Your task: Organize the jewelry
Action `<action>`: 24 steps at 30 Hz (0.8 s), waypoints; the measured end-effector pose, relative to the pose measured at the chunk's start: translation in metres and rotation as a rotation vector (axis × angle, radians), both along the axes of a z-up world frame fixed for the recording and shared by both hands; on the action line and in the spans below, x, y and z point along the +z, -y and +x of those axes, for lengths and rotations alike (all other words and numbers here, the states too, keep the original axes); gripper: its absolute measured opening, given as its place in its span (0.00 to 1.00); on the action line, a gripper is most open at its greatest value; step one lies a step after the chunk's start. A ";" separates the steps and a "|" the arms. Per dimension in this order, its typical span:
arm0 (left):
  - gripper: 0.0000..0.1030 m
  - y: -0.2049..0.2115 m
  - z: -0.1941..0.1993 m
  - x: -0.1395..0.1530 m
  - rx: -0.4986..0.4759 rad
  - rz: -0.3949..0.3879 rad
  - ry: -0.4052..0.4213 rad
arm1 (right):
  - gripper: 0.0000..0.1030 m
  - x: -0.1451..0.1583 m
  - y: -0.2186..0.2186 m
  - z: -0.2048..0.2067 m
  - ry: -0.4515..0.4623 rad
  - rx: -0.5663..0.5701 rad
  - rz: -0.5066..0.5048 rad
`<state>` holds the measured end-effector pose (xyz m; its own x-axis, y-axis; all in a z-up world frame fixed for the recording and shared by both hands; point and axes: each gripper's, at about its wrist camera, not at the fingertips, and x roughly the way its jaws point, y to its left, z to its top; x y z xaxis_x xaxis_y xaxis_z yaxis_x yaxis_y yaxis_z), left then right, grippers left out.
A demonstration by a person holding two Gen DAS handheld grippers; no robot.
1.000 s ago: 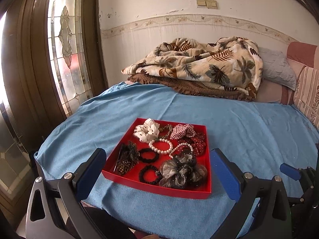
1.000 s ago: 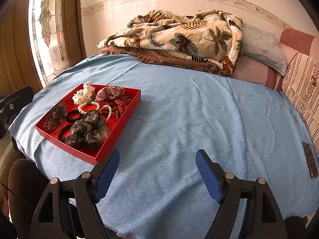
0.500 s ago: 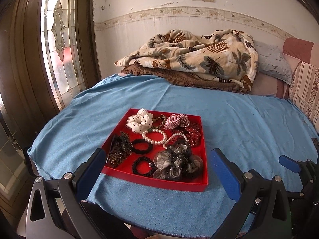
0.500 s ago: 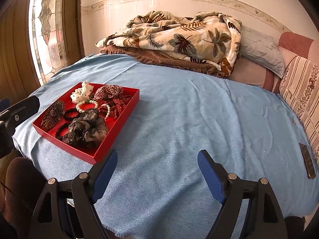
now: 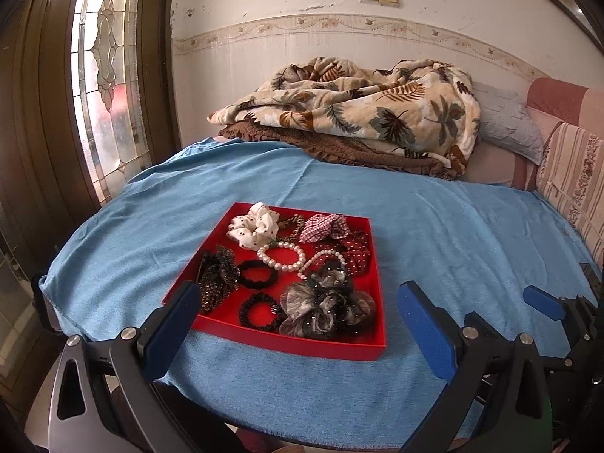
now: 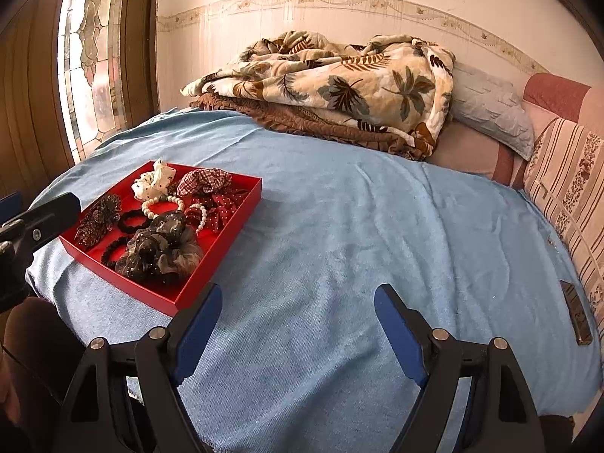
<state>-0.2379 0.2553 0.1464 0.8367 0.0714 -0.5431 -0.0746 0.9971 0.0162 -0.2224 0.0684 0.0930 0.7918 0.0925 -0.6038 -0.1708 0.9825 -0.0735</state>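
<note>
Grippers both hover near the bed's front edge, nothing between their blue pads: left gripper (image 5: 298, 317) spread wide right in front of the red tray (image 5: 287, 343), right gripper (image 6: 298, 313) just as wide over bare blue bedspread (image 6: 358, 226), tray off to its left. Inside the tray (all jumbled together): pearl bracelet (image 5: 281, 258), white scrunchie (image 5: 253, 225), black hair ties (image 5: 258, 275), dark sheer scrunchie (image 5: 324, 309)

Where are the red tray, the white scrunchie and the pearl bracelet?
Red tray (image 5: 287, 343): left wrist view, on its near wall.
White scrunchie (image 5: 253, 226): left wrist view, middle of its ruffles.
Pearl bracelet (image 5: 298, 262): left wrist view, on its right-hand beads.
</note>
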 end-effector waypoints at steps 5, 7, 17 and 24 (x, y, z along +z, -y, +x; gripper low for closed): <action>1.00 0.001 -0.002 0.001 -0.020 -0.017 0.010 | 0.84 0.005 -0.001 -0.005 0.041 -0.002 -0.017; 1.00 0.000 -0.005 0.003 -0.024 -0.026 0.021 | 0.84 0.008 -0.001 -0.007 0.060 -0.004 -0.016; 1.00 -0.005 -0.016 0.011 -0.020 -0.064 0.076 | 0.86 0.016 0.001 -0.015 0.099 -0.007 -0.010; 1.00 -0.008 -0.022 0.011 -0.016 -0.078 0.095 | 0.87 0.017 0.001 -0.016 0.106 -0.007 -0.006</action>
<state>-0.2595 0.2631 0.1570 0.8853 0.0182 -0.4647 -0.0559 0.9962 -0.0674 -0.2386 0.0670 0.1104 0.8519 0.0833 -0.5170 -0.1548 0.9832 -0.0965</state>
